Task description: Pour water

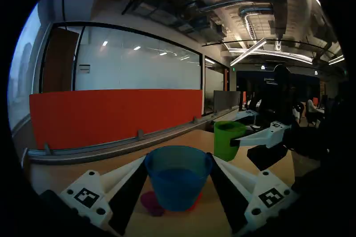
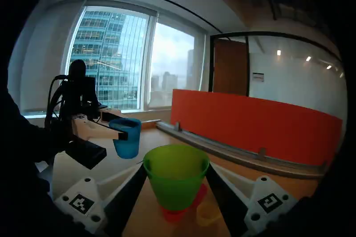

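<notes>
I count two cups: one blue cup (image 1: 178, 179) and one green cup (image 2: 176, 179). I have two grippers, left gripper (image 1: 179, 159) and right gripper (image 2: 176, 166), with one cup in each pair of jaws. At bottom centre, on one table (image 1: 182, 139), lie one purple bit (image 1: 151, 202), one red bit (image 2: 173, 214) and one yellow bit (image 2: 207, 214).

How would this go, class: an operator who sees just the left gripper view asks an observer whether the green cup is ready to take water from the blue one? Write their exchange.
Operator: Is the green cup empty?
Observer: The right gripper view looks down into the green cup, and I see no water line inside.
Operator: Is it gripped on both sides?
Observer: Yes, the right claw has its fingers against both sides.
Operator: Anything beneath it?
Observer: A red thing and a yellow thing lie on the table below it.
</notes>
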`<state>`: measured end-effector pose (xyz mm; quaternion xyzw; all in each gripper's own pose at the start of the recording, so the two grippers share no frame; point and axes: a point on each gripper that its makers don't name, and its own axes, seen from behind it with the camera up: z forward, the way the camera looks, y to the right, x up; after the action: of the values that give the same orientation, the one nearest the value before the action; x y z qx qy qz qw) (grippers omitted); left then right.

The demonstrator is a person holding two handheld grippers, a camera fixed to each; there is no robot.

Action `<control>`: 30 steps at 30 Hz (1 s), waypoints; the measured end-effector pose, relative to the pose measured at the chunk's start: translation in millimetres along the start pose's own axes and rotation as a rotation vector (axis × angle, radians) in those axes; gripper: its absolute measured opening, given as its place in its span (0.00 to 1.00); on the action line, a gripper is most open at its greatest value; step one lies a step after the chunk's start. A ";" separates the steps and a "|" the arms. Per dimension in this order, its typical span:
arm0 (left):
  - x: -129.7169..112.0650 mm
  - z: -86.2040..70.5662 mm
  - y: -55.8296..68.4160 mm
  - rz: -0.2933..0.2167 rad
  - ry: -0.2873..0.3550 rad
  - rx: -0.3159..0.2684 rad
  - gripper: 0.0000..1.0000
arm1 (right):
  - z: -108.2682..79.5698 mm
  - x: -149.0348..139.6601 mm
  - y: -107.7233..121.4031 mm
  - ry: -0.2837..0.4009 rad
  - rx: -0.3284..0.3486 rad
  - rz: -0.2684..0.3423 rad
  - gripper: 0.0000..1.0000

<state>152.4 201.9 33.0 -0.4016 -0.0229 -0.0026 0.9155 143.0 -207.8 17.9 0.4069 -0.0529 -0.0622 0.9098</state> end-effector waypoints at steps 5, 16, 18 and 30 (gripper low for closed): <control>0.4 1.5 -0.4 0.034 0.000 0.002 0.89 | 0.5 0.8 -2.9 0.003 0.009 0.002 0.92; 22.3 1.4 -9.9 0.176 0.034 0.055 0.89 | 5.4 -1.5 -16.0 0.010 0.048 0.013 0.92; 27.5 1.4 -10.3 0.205 0.041 0.063 0.89 | 6.6 -2.4 -19.9 0.011 0.057 0.016 0.92; 51.4 6.0 -2.8 0.398 0.044 0.104 0.89 | 15.8 -13.2 -45.9 0.004 0.116 0.022 0.92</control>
<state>203.4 205.1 41.4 -0.3500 0.0768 0.1708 0.9178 124.3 -247.6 -6.6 0.4586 -0.0592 -0.0482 0.8854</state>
